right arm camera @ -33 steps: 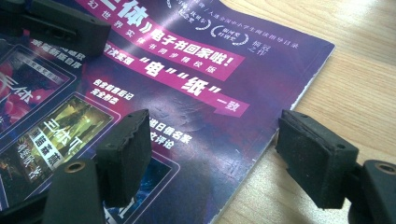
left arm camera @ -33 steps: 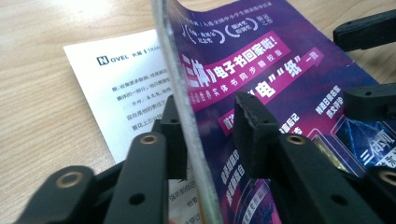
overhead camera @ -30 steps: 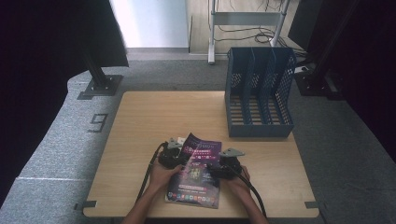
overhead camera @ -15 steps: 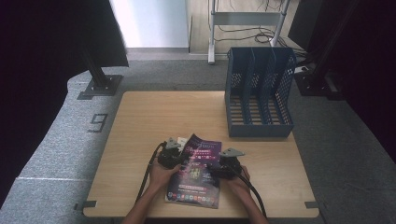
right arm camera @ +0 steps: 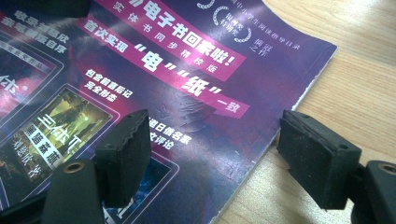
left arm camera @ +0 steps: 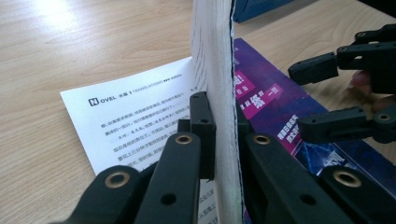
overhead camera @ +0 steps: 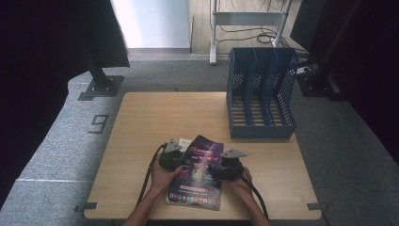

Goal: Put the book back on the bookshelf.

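left gripper (left arm camera: 219,140) pinching magazine (overhead camera: 197,172) pages, right gripper (right arm camera: 215,158) (seemingly) spread

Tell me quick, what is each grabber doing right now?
Left gripper: closed, pinching the lifted edge of the magazine.
Right gripper: open, holding nothing, its jaws on either side of the magazine's edge.
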Action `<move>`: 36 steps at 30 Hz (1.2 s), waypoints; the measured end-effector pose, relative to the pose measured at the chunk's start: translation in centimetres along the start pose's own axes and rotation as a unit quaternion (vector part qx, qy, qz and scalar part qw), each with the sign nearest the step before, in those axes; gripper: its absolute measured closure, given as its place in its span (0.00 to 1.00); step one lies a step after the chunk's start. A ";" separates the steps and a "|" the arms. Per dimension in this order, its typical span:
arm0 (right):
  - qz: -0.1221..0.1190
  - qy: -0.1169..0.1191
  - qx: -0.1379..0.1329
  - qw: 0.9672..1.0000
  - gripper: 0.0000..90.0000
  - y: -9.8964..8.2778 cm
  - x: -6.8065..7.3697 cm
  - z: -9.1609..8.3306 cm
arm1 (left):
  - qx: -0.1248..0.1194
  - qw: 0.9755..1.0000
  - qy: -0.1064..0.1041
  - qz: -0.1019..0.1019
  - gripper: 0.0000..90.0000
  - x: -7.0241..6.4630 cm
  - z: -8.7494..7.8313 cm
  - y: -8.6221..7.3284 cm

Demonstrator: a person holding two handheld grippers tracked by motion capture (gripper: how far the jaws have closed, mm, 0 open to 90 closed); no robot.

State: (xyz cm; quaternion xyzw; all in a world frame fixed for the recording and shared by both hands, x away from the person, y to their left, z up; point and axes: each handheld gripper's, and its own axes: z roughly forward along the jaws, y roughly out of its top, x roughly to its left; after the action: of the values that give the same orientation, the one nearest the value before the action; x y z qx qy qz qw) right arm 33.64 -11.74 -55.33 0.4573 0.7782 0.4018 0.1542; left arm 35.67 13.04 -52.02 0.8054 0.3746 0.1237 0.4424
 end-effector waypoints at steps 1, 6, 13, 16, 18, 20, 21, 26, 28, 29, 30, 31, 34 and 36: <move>0.000 0.000 0.000 1.000 0.27 0.0 0.0 0.0 | -0.002 1.000 -0.002 0.000 0.97 0.0 -0.1 0.0; 0.001 -0.001 -0.002 1.000 0.28 0.0 -0.1 0.0 | -0.026 1.000 -0.012 0.009 0.97 -0.5 -0.6 0.2; 0.016 0.001 -0.026 1.000 0.30 0.2 -0.9 -0.9 | -0.050 0.998 -0.010 0.038 0.97 -1.8 -1.4 0.8; 0.018 0.007 -0.031 0.999 0.29 0.3 -0.9 -1.1 | -0.058 0.997 -0.012 0.043 0.97 -1.9 -1.7 0.9; 0.018 0.011 -0.033 0.999 0.28 0.4 -0.9 -1.2 | -0.063 0.997 -0.013 0.043 0.97 -1.9 -1.9 1.0; 0.017 0.014 -0.033 0.999 0.28 0.5 -0.8 -1.3 | -0.064 0.997 -0.015 0.042 0.97 -1.9 -2.1 1.0; 0.017 0.016 -0.032 0.999 0.27 0.5 -0.8 -1.3 | -0.065 0.997 -0.016 0.041 0.97 -1.9 -2.1 1.1; 0.015 0.017 -0.029 0.999 0.26 0.5 -0.8 -1.2 | -0.065 0.997 -0.017 0.041 0.97 -2.0 -2.1 1.1; 0.016 0.018 -0.029 0.999 0.26 0.5 -0.9 -1.2 | -0.065 0.997 -0.017 0.041 0.97 -2.0 -2.2 1.1; 0.016 0.018 -0.028 0.999 0.26 0.5 -0.9 -1.2 | -0.066 0.997 -0.017 0.042 0.97 -2.0 -2.2 1.1; 0.017 0.018 -0.029 0.999 0.26 0.5 -0.9 -1.2 | -0.067 0.997 -0.017 0.042 0.97 -2.0 -2.3 1.1; 0.018 0.019 -0.029 0.999 0.26 0.5 -0.9 -1.3 | -0.068 0.997 -0.017 0.043 0.97 -2.0 -2.4 1.2; 0.019 0.020 -0.029 0.999 0.26 0.6 -1.0 -1.3 | -0.074 0.996 -0.022 0.040 0.97 -2.1 -2.6 1.3; 0.019 0.020 -0.028 0.999 0.26 0.6 -1.0 -1.3 | -0.076 0.996 -0.023 0.040 0.97 -2.1 -2.6 1.3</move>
State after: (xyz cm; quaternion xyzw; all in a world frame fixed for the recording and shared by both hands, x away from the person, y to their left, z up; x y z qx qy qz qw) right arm 33.72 -13.08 -54.20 0.4590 0.7609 0.4356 0.1435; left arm 33.47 12.75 -49.21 0.7865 0.3219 0.1509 0.5051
